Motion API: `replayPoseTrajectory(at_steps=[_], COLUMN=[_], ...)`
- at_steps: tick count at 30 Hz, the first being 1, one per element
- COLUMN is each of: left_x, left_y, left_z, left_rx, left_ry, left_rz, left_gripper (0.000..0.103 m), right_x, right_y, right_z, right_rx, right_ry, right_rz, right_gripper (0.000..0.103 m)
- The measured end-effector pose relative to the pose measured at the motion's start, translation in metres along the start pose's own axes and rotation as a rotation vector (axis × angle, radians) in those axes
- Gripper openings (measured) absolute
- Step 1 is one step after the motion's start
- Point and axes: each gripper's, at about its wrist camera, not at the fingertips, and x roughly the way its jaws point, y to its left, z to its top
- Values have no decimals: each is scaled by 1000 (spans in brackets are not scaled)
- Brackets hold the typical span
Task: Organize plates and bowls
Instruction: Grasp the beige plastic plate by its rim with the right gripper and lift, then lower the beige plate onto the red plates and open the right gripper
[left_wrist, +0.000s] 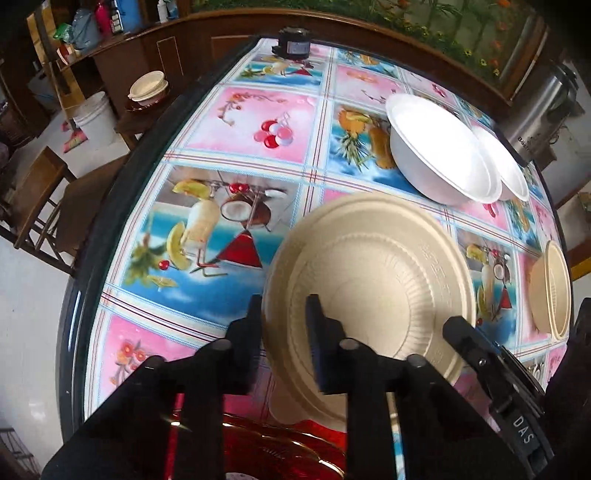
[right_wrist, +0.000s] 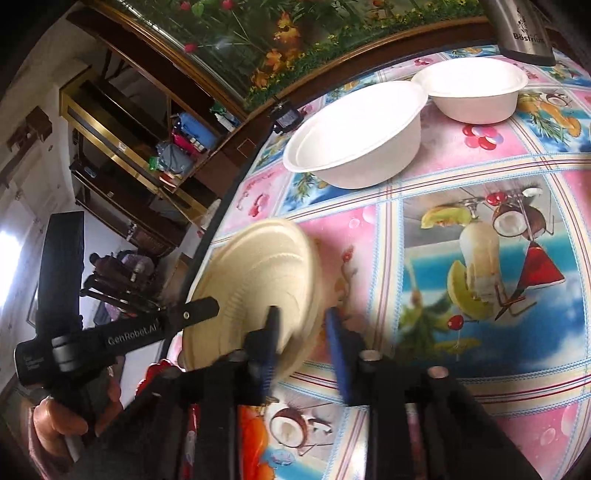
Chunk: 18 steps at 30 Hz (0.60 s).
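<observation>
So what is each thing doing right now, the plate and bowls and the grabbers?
Round beige ridged plate: tilted, gripped at its rim on two sides.
Left gripper: shut on the plate's rim.
Right gripper: shut on the plate's rim.
Nearer white disposable bowl: upright, empty, on the table.
Farther white disposable bowl: upright, empty, on the table.
Beige bowls: nested together, empty.
</observation>
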Motion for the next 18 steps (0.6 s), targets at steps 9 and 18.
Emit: replayPoseTrajectory(at_steps=[9,18], left_x=[-45,-121], left_y=[-14,3], left_z=[-3,-37], left_rx=[44,60], left_ry=[-122,-258], left_rz=[-26,-79], left_gripper=[11,11], right_x=[-24,-85], right_y=[0,32], right_z=[0,-18], right_rx=[-11,-67], right_ry=[-97,-251], right_rz=[-9,79], right_gripper=[13,13])
